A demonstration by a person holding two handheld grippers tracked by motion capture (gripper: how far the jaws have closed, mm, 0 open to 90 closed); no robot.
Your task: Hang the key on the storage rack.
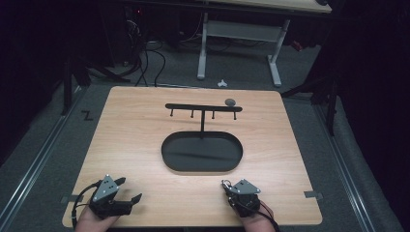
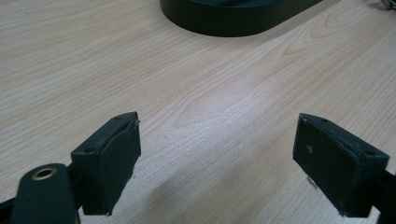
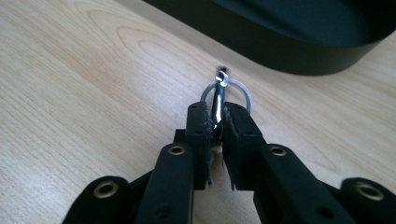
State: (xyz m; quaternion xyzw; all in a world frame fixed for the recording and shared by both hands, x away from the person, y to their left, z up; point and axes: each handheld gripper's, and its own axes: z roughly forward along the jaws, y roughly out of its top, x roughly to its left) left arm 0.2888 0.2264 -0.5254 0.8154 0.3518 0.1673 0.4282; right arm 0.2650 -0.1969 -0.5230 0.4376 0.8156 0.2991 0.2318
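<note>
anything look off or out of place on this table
Nothing stands out. The black stand sits upright in its oval tray, hooks bare; a small grey object lies behind it, unidentifiable. The right hand-held gripper pinches a metal ring.

No readable text, label or number shows anywhere.

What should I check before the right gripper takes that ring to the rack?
1. Grip: right gripper shut on the ring, metal pinched between the fingers: ok.
2. How much of the ring sits inside the pinch: cannot tell, hidden by the fingers.
3. Left gripper open, nothing between its fingers: ok.
4. Rack upright at the back of the tray, four pegs bare: ok.
5. Small grey thing by the rack's right end; whether it touches the bar: cannot tell.
6. Table between right gripper and tray bare: ok.
</note>
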